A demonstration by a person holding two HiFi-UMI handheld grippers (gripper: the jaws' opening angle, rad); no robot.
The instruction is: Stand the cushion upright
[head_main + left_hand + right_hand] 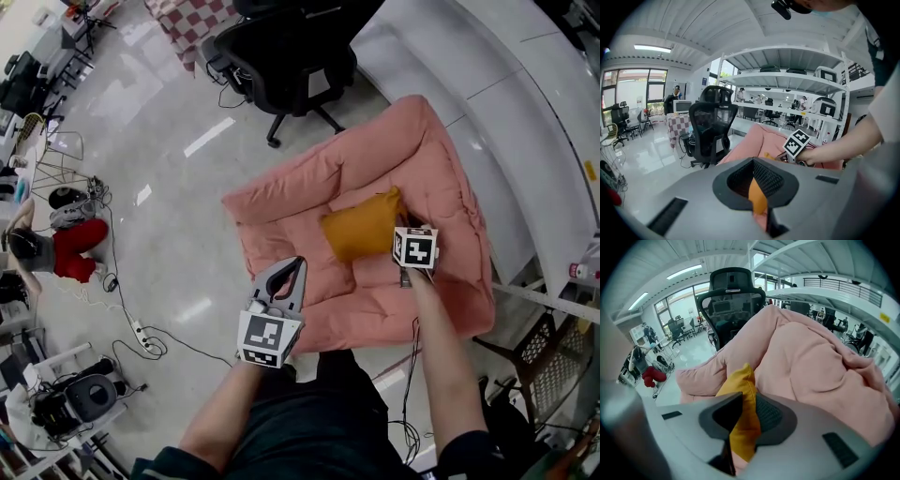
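Observation:
A mustard-yellow cushion (361, 225) rests in the hollow of a pink padded lounger (309, 202). Its pointed corner rises by my right gripper (403, 223). In the right gripper view the cushion's edge (740, 380) runs between the parted jaws of my right gripper (745, 404), and I see no squeeze on the fabric. My left gripper (298, 264) hovers over the lounger's near left edge, short of the cushion, its tips together and nothing in them. From the left gripper view, a strip of cushion (758, 197) shows beyond the left gripper (753, 164).
A black office chair (281, 56) stands just behind the lounger. White curved shelving (487, 84) runs along the right. A person in red (80, 248) crouches on the glossy floor at far left. Cables and a power strip (141, 337) lie near my feet.

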